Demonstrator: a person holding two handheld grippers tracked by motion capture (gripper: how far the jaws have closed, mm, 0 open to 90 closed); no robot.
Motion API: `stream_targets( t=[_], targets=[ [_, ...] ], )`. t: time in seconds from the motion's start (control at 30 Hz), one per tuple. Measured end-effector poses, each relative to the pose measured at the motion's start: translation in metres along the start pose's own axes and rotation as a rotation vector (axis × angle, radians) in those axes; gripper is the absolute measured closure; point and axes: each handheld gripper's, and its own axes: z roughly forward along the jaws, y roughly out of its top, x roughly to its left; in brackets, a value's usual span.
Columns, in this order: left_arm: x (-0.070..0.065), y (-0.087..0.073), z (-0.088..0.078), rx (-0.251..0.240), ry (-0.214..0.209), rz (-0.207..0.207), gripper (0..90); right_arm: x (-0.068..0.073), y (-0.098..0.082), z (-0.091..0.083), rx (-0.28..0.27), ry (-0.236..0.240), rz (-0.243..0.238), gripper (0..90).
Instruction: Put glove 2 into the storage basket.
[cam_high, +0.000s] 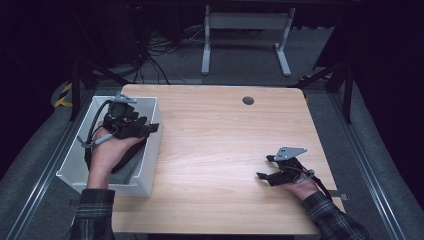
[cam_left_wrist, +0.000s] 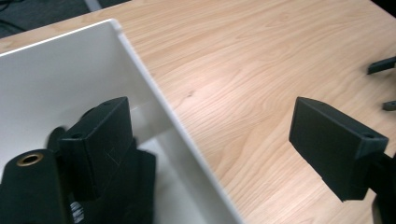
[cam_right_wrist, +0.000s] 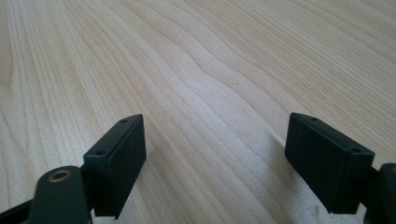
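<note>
Currently the left gripper (cam_high: 152, 127), jaws spread and empty, hovers over the white bin (cam_high: 151, 150) at the table's (cam_high: 225, 145) left edge, which likely handles light, rigid and slick; grip its thin wall; right gripper (cam_high: 264, 167) likewise spread, empty.

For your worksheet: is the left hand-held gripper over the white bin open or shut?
Open. The left hand-held gripper has its two black jaws wide apart, nothing between them, straddling the white bin wall.

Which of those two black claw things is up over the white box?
The left gripper, at the white bin. The right gripper sits low over bare table.
</note>
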Motion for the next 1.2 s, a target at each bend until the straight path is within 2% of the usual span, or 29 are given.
stream_targets(
  t=[0.3,0.33,0.47,0.7,0.97,1.2],
  targets=[
    [-0.038,0.010,0.023,-0.022,-0.087,0.055,13.8,0.000,0.000,0.000,0.000,0.000,0.000,20.9],
    [-0.038,0.010,0.023,-0.022,-0.087,0.055,13.8,0.000,0.000,0.000,0.000,0.000,0.000,20.9],
    [-0.061,0.011,0.037,-0.018,-0.120,0.088,13.8,0.000,0.000,0.000,0.000,0.000,-0.001,20.8],
    [-0.087,0.007,0.057,-0.003,-0.155,0.125,13.8,0.000,0.000,0.000,0.000,0.001,-0.001,20.5],
    [-0.106,-0.003,0.080,0.042,-0.167,0.158,13.8,0.000,0.000,0.000,0.001,0.003,-0.002,20.3],
    [-0.120,-0.020,0.103,0.080,-0.167,0.182,13.1,0.000,0.000,0.000,0.000,0.003,-0.002,20.2]
  ],
)
